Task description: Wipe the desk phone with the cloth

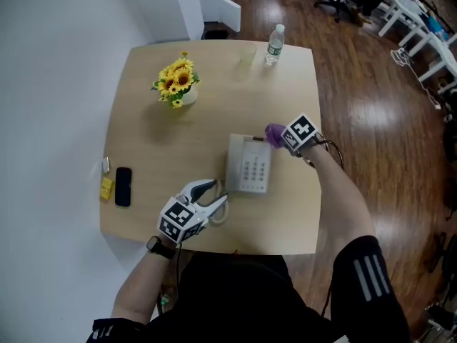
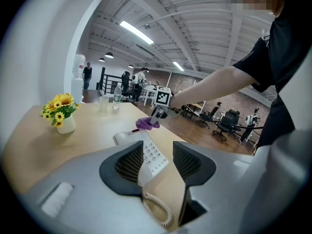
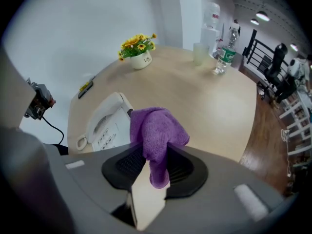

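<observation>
A white desk phone [image 1: 249,164] lies on the wooden table [image 1: 178,141], its handset along the left side and its coiled cord [image 2: 159,209] trailing toward me. My right gripper [image 1: 277,137] is shut on a purple cloth [image 1: 273,133] at the phone's top right corner; the cloth [image 3: 155,135] bulges out between the jaws, just above the phone [image 3: 108,123]. My left gripper [image 1: 216,195] stands open near the phone's lower left corner, with the phone [image 2: 146,152] and cord showing between its fingers, nothing gripped.
A vase of sunflowers [image 1: 177,83] stands at the back left. A water bottle [image 1: 274,44] and a clear cup [image 1: 247,53] sit at the far edge. A black mobile [image 1: 123,186] and a yellow item [image 1: 106,187] lie near the left edge.
</observation>
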